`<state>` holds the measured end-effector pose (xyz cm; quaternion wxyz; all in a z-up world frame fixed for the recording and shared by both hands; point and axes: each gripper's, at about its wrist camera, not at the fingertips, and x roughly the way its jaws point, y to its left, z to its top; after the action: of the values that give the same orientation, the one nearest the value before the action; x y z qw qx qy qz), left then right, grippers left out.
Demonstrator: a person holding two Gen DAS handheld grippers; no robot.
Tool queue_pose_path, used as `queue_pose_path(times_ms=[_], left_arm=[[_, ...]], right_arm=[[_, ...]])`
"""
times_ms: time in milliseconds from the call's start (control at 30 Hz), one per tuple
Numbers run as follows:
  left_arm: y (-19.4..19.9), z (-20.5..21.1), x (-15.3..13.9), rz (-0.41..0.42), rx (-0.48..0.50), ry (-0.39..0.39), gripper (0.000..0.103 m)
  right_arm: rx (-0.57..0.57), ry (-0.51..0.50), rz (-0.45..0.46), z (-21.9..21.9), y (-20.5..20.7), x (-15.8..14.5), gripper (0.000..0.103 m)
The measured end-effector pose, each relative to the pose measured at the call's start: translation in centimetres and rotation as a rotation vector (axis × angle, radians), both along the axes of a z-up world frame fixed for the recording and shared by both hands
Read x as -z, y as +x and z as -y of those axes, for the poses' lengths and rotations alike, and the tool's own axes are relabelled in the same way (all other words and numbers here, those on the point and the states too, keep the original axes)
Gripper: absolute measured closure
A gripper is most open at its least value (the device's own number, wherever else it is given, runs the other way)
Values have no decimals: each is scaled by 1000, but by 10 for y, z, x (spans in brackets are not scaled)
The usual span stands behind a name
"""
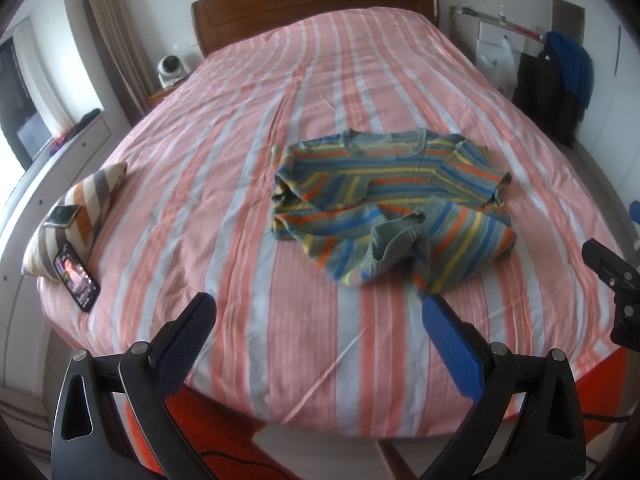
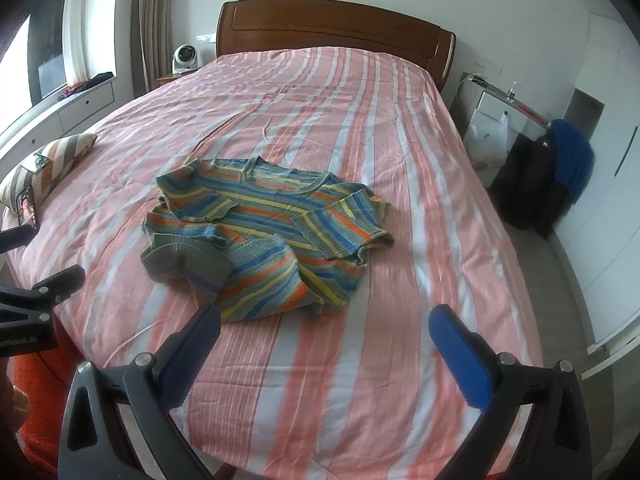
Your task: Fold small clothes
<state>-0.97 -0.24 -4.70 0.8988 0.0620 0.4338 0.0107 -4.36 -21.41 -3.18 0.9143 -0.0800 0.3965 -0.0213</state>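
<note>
Shirt [image 1: 390, 204] lies crumpled on bed [image 1: 240, 184]; L tongs [image 1: 318, 312] & R tongs [image 2: 326, 322] both spread wide, empty, above bed edge.

So that's one striped shirt [image 1: 390, 200], one striped pillow [image 1: 76, 216], two phones [image 1: 76, 278] and one fan [image 1: 170, 68] on the nightstand.

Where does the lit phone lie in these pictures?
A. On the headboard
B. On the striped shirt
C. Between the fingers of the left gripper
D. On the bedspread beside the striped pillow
D: the phone lies on the bedspread, against the striped pillow, far from the shirt.
</note>
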Motion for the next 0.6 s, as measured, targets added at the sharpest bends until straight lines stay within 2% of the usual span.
queue_pose_path(times_ms=[600], left_arm=[[2, 4, 2, -8, -4, 3, 0]], right_arm=[[16, -39, -7, 0, 1, 5, 1]])
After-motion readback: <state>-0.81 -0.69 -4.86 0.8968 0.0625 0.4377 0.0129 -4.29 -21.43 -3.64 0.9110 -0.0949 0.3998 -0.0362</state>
